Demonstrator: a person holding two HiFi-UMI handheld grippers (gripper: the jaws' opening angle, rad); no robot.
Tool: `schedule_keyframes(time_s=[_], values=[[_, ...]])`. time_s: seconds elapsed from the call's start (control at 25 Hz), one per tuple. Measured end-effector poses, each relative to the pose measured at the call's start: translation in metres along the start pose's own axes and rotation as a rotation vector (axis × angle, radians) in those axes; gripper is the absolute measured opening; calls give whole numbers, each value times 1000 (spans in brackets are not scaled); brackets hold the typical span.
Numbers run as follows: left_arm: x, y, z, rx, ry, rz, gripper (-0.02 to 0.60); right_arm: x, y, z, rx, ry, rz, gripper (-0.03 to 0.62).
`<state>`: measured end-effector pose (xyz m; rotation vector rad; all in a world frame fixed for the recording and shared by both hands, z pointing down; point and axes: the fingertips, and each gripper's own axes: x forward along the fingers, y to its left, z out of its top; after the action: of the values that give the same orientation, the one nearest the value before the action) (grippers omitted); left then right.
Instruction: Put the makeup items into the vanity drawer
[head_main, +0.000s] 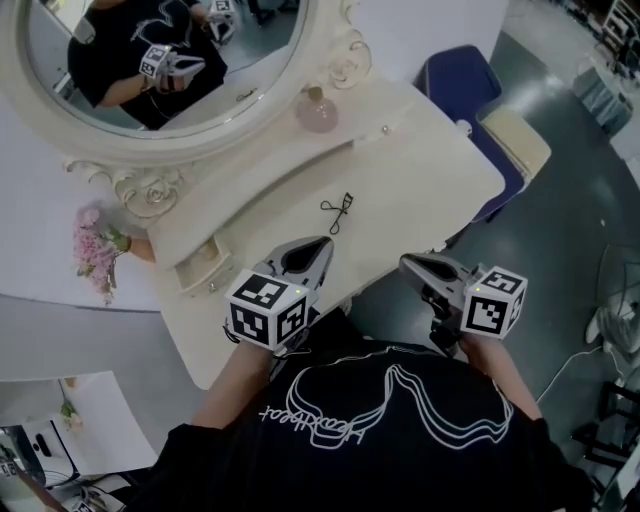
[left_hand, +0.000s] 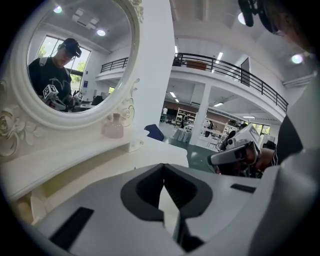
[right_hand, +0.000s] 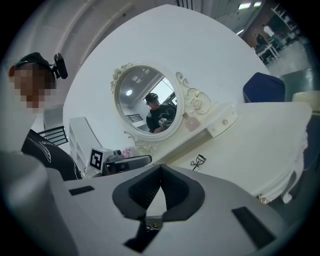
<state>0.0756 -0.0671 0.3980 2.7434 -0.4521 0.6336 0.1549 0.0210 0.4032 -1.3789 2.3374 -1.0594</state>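
- Left hand-held gripper (head_main: 322, 243): held low before the chest on a bare forearm, over the near edge of the surface (head_main: 430, 160), nose toward the mirror. Jaws together, nothing between.
- Right hand-held gripper (head_main: 405, 262): level with the left, just off the surface's edge above the floor, forearm tucked close to the body. Jaws together, empty.
- Eyelash curler (head_main: 338, 213): flat on the surface, just beyond the left gripper's tip, touching neither gripper.
- Small drawer (head_main: 200, 262): left of the left gripper, under the raised shelf, seemingly pulled out a little.
- Pink bottle (head_main: 316, 110): upright on the shelf, at the mirror's foot.
- Oval mirror (head_main: 270, 45): farthest back, reflecting the grippers.
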Motion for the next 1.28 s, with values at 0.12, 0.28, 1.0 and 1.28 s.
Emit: schedule_keyframes(time_s=[0.12, 0.28, 1.0, 1.28], values=[[15, 7, 11, 26, 1, 6, 5, -5, -9, 5, 20, -26, -29, 5], [38, 17, 18, 57, 23, 1, 50, -7, -20, 14, 46, -60, -57, 6], [134, 68, -30, 109, 192, 44, 147, -9, -66, -21, 187, -34, -148, 5], [154, 79, -53, 89, 252, 70, 115, -11, -73, -27, 207, -25, -160, 5]])
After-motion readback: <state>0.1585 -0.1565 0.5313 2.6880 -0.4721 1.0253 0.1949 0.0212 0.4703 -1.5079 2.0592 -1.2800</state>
